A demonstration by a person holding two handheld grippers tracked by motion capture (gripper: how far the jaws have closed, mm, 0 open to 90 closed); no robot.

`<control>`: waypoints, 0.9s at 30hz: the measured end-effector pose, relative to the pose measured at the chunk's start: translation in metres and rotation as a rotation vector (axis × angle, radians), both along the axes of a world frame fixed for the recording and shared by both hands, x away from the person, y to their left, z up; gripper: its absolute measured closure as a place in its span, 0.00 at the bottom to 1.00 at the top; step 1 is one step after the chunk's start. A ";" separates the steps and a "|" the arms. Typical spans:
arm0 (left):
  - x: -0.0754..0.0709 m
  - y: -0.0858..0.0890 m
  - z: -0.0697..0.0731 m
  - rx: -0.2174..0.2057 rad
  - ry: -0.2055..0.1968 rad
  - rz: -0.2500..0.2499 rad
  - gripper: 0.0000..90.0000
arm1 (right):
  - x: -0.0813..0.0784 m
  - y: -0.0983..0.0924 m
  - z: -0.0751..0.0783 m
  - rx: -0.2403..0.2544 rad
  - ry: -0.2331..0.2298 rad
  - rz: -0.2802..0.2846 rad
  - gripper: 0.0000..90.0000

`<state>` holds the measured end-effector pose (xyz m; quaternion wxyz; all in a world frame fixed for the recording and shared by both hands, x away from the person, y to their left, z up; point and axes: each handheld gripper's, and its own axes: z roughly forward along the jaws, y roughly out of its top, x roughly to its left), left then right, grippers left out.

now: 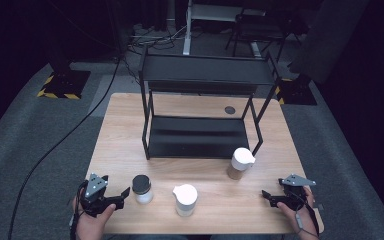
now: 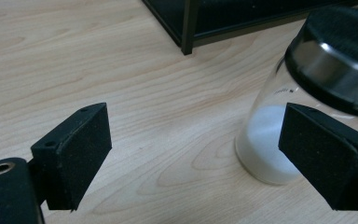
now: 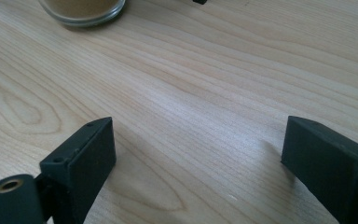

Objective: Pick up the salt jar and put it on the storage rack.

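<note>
Black, white and pale wood

We see a black-lidded jar point(image 1: 142, 188) of white powder, two white-capped jars point(image 1: 185, 199) point(image 1: 240, 163), a black rack point(image 1: 200, 135), and our pale, grain-streaked wooden surface point(image 1: 130, 120).

A fixed camera looked forward and down from above the person's side of the wooden table point(image 1: 195, 107), taking in the black two-shelf rack point(image 1: 202, 107) and floor beyond. The left gripper's camera sat low and close over the tabletop, facing a black-lidded jar point(image 2: 307, 93) and a rack foot, both shared with the high view. The right gripper's camera, equally near the wood, caught the base of a brown-filled jar point(image 3: 84, 9).
</note>
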<state>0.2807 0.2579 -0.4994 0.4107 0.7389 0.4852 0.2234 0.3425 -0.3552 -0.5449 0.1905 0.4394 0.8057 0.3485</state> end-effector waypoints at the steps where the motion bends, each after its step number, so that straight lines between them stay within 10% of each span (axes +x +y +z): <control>1: 0.000 -0.001 0.002 0.002 -0.001 0.001 0.10 | 0.000 0.000 0.000 0.000 0.000 0.000 0.11; 27: -0.012 -0.017 0.031 0.006 -0.019 0.016 0.11 | 0.000 0.000 0.000 0.000 0.000 -0.004 0.11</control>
